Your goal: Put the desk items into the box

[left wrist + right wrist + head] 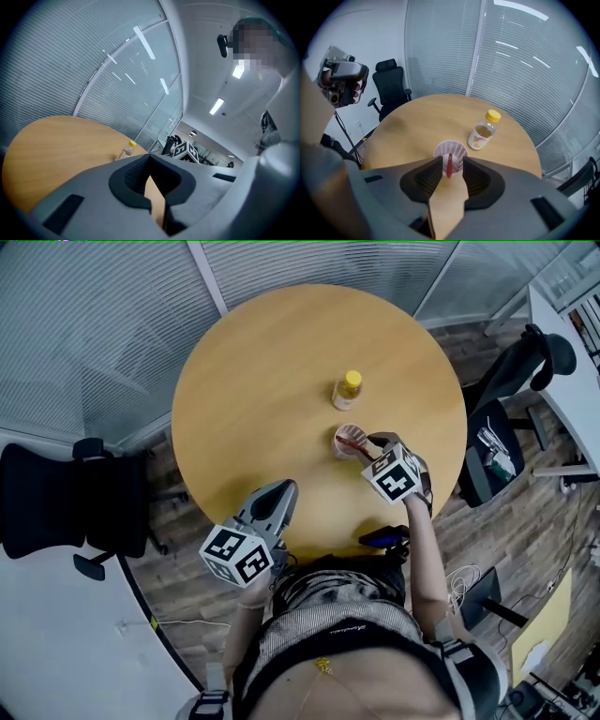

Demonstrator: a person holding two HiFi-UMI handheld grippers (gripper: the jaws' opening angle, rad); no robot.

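Two desk items show on the round light-wood table (262, 381), both a little right of its middle. The larger is a small clear plastic bottle with a yellow screw cap (483, 131), upright on the far side. I judge it moderately heavy if the pale drink fills it. It looks stiff enough but smooth and rounded, so a hold across the labelled body below the shoulder looks safest. Just beside it, towards the person's edge, stands a small white lattice plastic cup (440, 149), which probably serves as the box. It looks light and easy to tip. Smallest is a slim red pen (449, 165), standing in that cup. It is likely light, stiff and a bit slick, and best pinched across the upper shaft. The right gripper (451, 163) has its jaws spread wide with the pen between the tips, and neither pad appears to press on it (so it looks let go rather than held). The left gripper (281, 495) hangs over the near edge, its jaws together on nothing.
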